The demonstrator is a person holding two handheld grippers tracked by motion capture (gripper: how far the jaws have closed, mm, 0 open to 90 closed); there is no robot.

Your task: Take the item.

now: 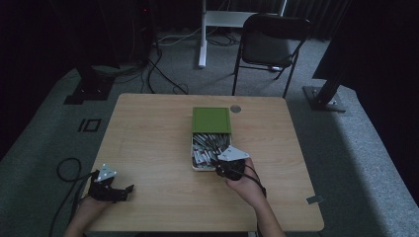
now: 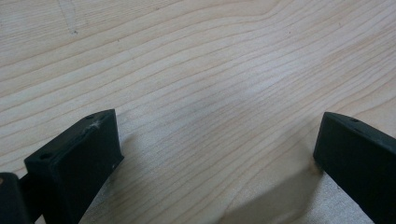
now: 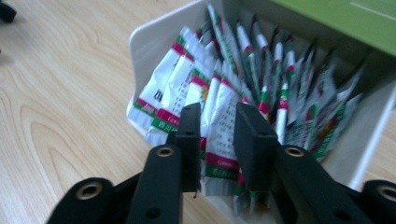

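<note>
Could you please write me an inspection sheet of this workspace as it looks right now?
Surface: light wooden table, with a small round grey fitting near its far edge.
Job's things: open white box full of white sachets with red and green bands; its green lid lies at the box's far end.
Clutter: nothing seen.
Grippers: right gripper is at the box, jaws either side of a sachet's lower edge, narrowly apart; whether they pinch it cannot be told. Left gripper rests on bare table near its near left corner, jaws wide open, nothing between them.
Cables: a black cable loops off the left gripper; more cables lie on the floor behind.
Surroundings: grey carpet, black folding chair, white stand.
</note>
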